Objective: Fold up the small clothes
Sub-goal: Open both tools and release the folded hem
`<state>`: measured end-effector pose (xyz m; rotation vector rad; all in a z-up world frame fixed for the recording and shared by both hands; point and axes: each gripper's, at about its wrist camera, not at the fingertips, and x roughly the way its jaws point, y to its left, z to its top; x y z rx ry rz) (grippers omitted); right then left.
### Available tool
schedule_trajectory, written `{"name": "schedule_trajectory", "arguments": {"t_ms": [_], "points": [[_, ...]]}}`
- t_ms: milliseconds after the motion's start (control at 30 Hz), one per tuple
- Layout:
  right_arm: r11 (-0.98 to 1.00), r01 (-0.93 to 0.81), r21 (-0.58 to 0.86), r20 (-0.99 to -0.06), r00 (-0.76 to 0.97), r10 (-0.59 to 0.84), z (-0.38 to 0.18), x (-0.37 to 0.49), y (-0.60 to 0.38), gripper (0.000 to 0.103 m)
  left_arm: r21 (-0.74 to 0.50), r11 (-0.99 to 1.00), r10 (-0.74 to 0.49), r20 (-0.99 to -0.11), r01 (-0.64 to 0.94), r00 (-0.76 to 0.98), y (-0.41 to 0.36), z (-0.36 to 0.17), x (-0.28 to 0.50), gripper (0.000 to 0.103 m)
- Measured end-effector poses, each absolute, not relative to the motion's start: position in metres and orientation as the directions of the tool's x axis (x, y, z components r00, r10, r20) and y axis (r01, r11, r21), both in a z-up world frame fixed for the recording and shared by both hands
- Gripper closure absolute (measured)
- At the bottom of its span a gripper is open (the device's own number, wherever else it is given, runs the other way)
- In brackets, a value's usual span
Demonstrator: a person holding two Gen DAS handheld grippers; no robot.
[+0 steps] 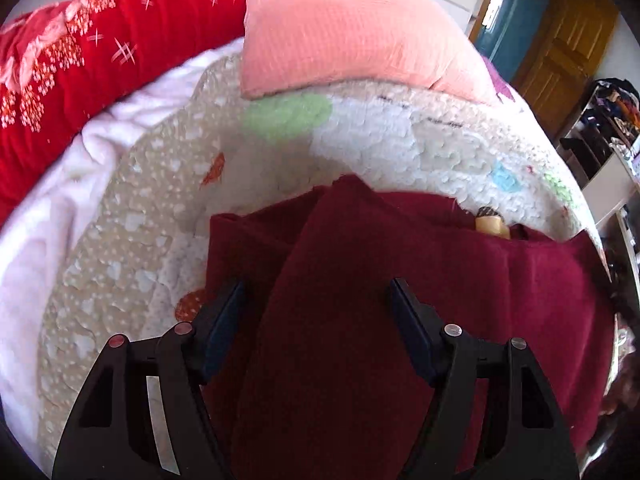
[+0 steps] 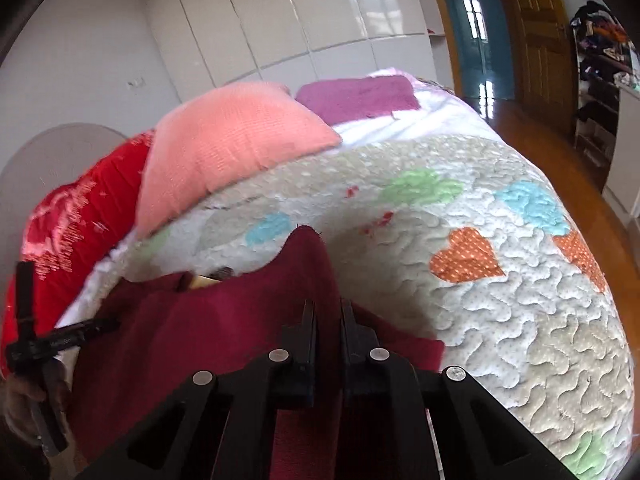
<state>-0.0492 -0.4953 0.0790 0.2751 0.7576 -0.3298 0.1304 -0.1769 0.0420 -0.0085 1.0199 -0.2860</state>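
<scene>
A dark red garment (image 1: 400,280) lies on the quilted bedspread (image 1: 380,140). My left gripper (image 1: 318,296) is open, its fingers either side of a raised fold of the cloth. In the right wrist view my right gripper (image 2: 328,312) is shut on a fold of the dark red garment (image 2: 200,328) and holds its corner up. A small tan object (image 1: 492,224) peeks out from behind the garment's far edge; it also shows in the right wrist view (image 2: 206,280).
A salmon pink pillow (image 1: 352,28) and a red patterned blanket (image 1: 80,80) lie at the head of the bed. A purple cloth (image 2: 360,96) lies further back. White wardrobe doors (image 2: 300,20), a wooden door (image 2: 536,40) and shelves of clothes (image 2: 604,60) stand beyond.
</scene>
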Motion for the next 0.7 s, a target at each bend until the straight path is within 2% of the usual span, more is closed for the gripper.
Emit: {"name": "schedule_trajectory", "arguments": {"t_ms": [33,133,233,267,500,667,700], "points": [[0.909,0.409,0.075,-0.734,0.640,-0.227,0.067,-0.044,-0.498,0.095,-0.129,0.963,-0.233,-0.836,0.235,0.496,-0.177,0.043,0.129,0.031],[0.902,0.421,0.091,-0.757,0.618,-0.212,0.058,-0.047,-0.503,0.092,-0.086,0.964,-0.210,-0.823,0.251,0.527,-0.173,0.052,0.119,0.031],[0.892,0.437,0.117,-0.722,0.654,-0.226,0.080,-0.064,-0.496,0.068,-0.058,0.965,-0.194,-0.814,0.256,0.547,-0.167,0.060,0.111,0.031],[0.895,0.428,0.128,-0.714,0.666,-0.216,0.088,-0.070,-0.490,0.065,-0.057,0.964,-0.194,-0.814,0.258,0.547,-0.166,0.062,0.108,0.031],[0.955,0.242,0.170,-0.735,0.677,-0.040,0.095,-0.095,-0.426,0.064,-0.062,0.963,-0.207,-0.794,0.262,0.571,-0.162,0.071,0.086,0.031],[0.962,0.242,0.125,-0.820,0.571,-0.037,0.051,-0.091,-0.413,0.063,-0.053,0.960,-0.207,-0.795,0.275,0.570,-0.164,0.073,0.072,0.031],[0.962,0.240,0.128,-0.809,0.587,-0.039,0.052,-0.093,-0.413,0.063,-0.054,0.959,-0.211,-0.792,0.279,0.573,-0.163,0.074,0.068,0.031]]}}
